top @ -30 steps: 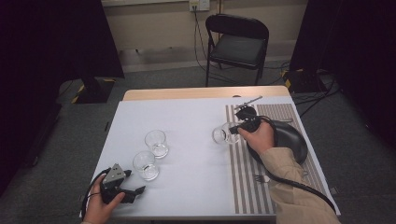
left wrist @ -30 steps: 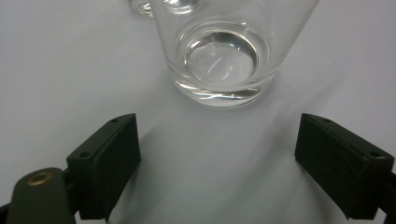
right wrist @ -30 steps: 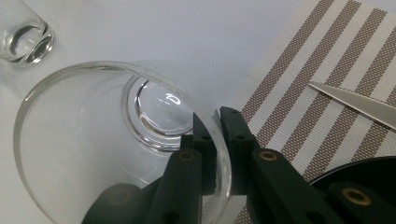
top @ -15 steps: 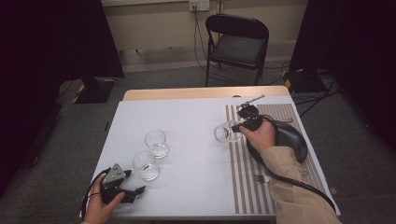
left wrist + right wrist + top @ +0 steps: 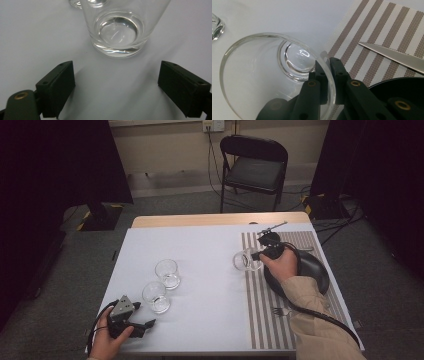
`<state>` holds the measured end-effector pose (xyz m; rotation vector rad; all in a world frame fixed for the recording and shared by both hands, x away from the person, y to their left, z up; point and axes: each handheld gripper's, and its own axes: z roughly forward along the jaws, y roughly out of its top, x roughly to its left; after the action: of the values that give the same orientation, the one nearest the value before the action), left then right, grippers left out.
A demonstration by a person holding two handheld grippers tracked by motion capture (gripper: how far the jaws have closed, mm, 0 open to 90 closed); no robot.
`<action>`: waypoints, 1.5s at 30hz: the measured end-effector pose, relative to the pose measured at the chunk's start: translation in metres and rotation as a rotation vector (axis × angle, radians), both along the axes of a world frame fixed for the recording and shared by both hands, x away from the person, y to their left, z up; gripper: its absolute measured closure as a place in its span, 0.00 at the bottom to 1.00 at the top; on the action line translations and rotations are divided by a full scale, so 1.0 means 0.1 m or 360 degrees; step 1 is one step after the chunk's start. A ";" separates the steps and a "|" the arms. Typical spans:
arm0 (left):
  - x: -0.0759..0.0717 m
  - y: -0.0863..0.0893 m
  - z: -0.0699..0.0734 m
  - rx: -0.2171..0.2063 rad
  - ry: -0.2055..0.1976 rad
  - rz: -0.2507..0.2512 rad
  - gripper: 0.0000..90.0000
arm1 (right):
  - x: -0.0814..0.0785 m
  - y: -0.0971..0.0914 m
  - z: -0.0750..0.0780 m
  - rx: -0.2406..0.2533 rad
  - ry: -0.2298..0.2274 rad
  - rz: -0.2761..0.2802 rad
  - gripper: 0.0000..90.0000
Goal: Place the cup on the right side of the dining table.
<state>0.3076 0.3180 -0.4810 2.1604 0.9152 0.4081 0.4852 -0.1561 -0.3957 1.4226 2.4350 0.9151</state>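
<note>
On the right side of the counter [image 5: 200,245], the right tool [image 5: 256,254] has its jaws pinched tight on the wall of a clear glass [image 5: 244,261], one jaw inside the rim and one outside, as the right gripper view shows [image 5: 329,75]. That glass [image 5: 274,75] is tipped over toward the left, at the left edge of the striped mat [image 5: 280,310], just beside the black plate [image 5: 315,270]. A knife [image 5: 397,56] lies on the mat beyond the plate, and a fork [image 5: 281,311] lies on the mat nearer the person. On the near left, the left tool [image 5: 142,325] rests low by the counter's edge with its jaws spread wide and nothing between them; in the left gripper view the nearest upright glass [image 5: 117,27] stands just ahead of the open jaws, not touching them. A second upright glass [image 5: 167,272] stands just beyond that one [image 5: 155,296], both well apart from the held glass. A folding chair [image 5: 254,167] stands past the far edge.
</note>
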 end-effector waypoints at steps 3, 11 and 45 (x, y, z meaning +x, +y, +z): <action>0.00 0.00 0.00 0.0000 0.0002 -0.0003 0.15 | 0.00 -0.01 -0.01 -0.0005 0.0000 -0.0012 0.95; 0.00 0.00 0.00 0.0001 0.0000 0.0000 0.15 | 0.01 -0.02 -0.03 -0.0016 -0.0001 -0.0027 0.95; 0.00 0.00 0.00 -0.0003 0.0001 -0.0001 0.15 | 0.03 -0.12 -0.19 -0.0069 -0.0017 -0.0118 0.95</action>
<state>0.3076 0.3180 -0.4810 2.1591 0.9153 0.4060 0.4883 -0.1677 -0.4145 1.4784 2.3622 0.8460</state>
